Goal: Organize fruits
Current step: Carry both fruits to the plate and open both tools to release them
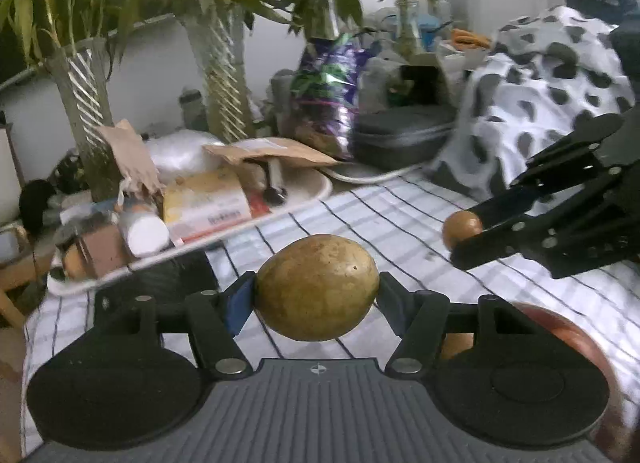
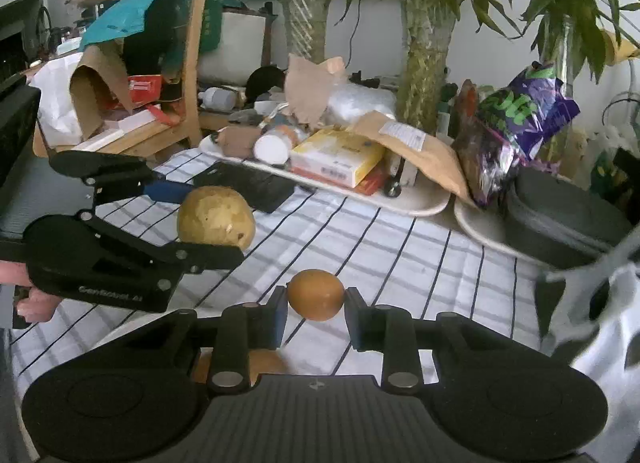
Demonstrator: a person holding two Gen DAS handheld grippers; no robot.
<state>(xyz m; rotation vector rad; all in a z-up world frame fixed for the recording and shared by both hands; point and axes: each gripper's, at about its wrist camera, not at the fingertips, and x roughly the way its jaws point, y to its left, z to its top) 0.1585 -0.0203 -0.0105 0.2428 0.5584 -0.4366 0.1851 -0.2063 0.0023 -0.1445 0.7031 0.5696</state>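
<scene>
Centre frame, the left gripper (image 1: pixel 316 290) clamps a large yellow-brown fruit (image 1: pixel 317 287) and the right gripper (image 2: pixel 316 296) a small orange-brown fruit (image 2: pixel 316 294), both above the striped tablecloth (image 2: pixel 400 247); the left gripper's body reads "GenRobot.AI".

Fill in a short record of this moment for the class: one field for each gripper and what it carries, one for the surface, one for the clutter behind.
left gripper: shut on a large yellow-brown fruit, held clear of the cloth
right gripper: shut on a small orange-brown fruit
surface: white tablecloth with dark grid lines
behind: white tray piled with boxes and a padded envelope; purple snack bag; grey zip case; plants in glass vases
</scene>
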